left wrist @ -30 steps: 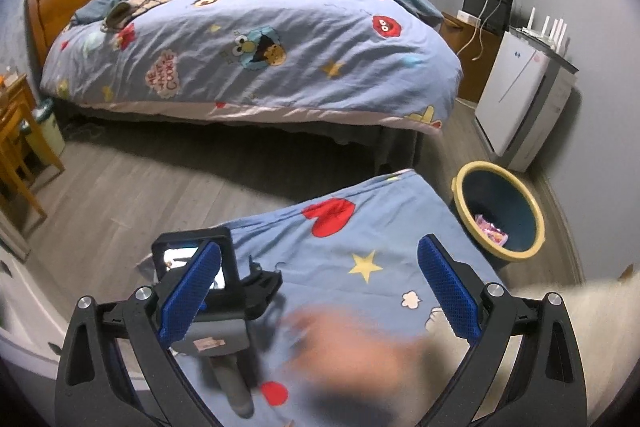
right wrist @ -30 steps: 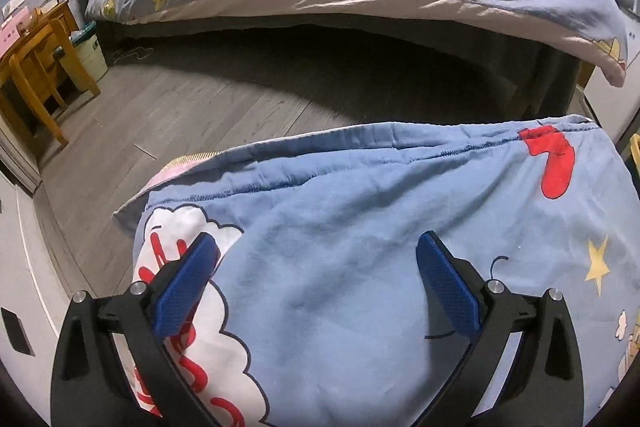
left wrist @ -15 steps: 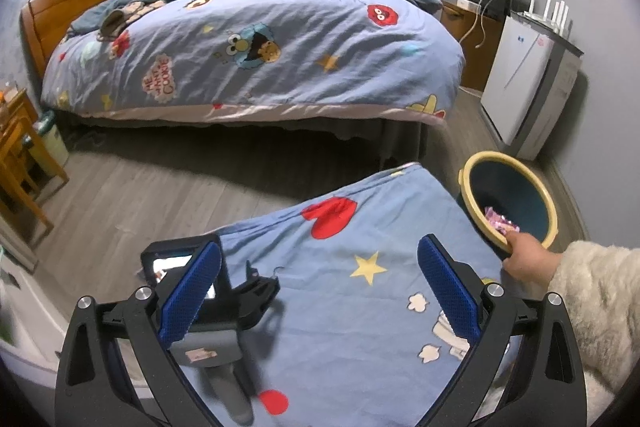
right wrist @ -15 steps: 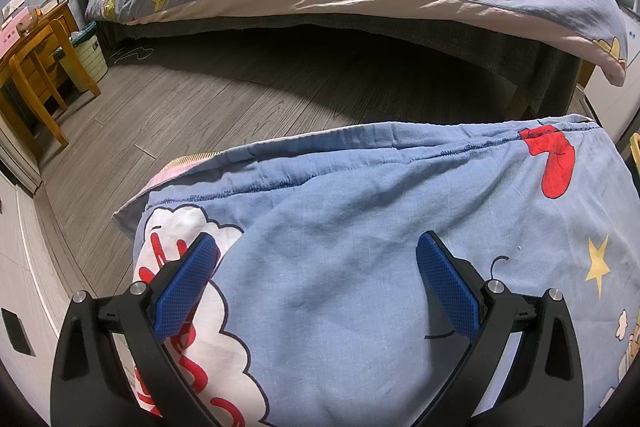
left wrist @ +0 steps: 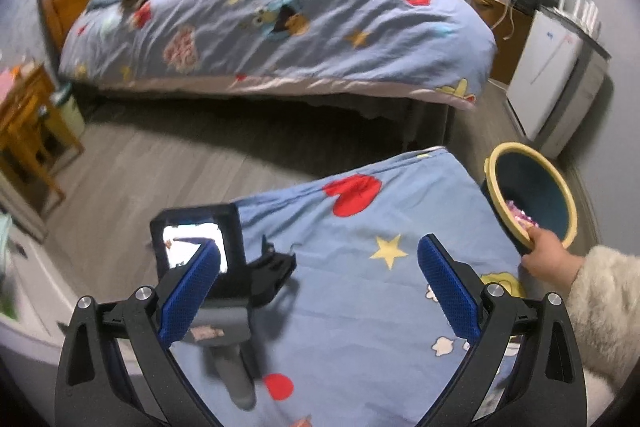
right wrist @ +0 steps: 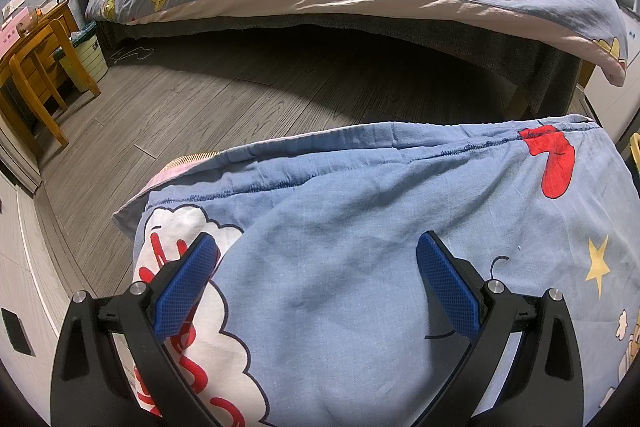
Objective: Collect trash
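Both our claws, left gripper and right gripper, gape empty over the blue cloth; bare hand grips the bin rim off its right edge, pink trash inside

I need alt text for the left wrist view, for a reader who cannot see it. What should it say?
A bare hand in a fleecy sleeve grips the yellow rim of a dark blue bin holding pink trash, beside a blue cartoon cover. The open left tongs hover above the cover, where the other gripper tool lies; a bed stands behind.
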Motion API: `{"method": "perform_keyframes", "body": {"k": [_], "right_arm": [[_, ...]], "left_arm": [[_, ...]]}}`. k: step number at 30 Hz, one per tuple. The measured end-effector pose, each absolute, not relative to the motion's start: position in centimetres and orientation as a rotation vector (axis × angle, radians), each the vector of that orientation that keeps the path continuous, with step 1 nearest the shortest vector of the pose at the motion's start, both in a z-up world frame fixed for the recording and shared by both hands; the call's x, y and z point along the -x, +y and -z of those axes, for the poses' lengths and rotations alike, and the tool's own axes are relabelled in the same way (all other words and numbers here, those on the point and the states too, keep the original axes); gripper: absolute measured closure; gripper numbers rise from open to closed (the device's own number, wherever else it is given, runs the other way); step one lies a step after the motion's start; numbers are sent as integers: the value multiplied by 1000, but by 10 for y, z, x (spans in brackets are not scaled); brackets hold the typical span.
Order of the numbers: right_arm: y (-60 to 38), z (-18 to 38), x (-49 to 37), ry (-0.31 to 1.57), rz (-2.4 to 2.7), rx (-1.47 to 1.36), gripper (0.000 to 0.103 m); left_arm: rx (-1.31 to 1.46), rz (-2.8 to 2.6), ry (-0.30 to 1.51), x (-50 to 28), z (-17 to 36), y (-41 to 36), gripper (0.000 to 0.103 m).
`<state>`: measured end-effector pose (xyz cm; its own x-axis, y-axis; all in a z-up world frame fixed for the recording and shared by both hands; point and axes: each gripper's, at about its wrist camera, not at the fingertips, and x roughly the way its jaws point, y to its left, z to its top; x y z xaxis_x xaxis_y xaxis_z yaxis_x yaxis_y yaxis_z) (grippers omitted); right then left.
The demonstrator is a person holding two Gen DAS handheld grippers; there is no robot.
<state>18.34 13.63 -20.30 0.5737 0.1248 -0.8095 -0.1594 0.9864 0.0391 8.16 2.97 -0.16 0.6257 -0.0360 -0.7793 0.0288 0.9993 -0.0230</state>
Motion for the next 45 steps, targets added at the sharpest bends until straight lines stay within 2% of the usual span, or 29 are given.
{"method": "perform_keyframes", "body": {"k": [45], "right_arm": [[136, 202, -182, 946, -166, 40, 5]], "left_arm": [[68, 13, 911, -83, 3, 49, 5]]}}
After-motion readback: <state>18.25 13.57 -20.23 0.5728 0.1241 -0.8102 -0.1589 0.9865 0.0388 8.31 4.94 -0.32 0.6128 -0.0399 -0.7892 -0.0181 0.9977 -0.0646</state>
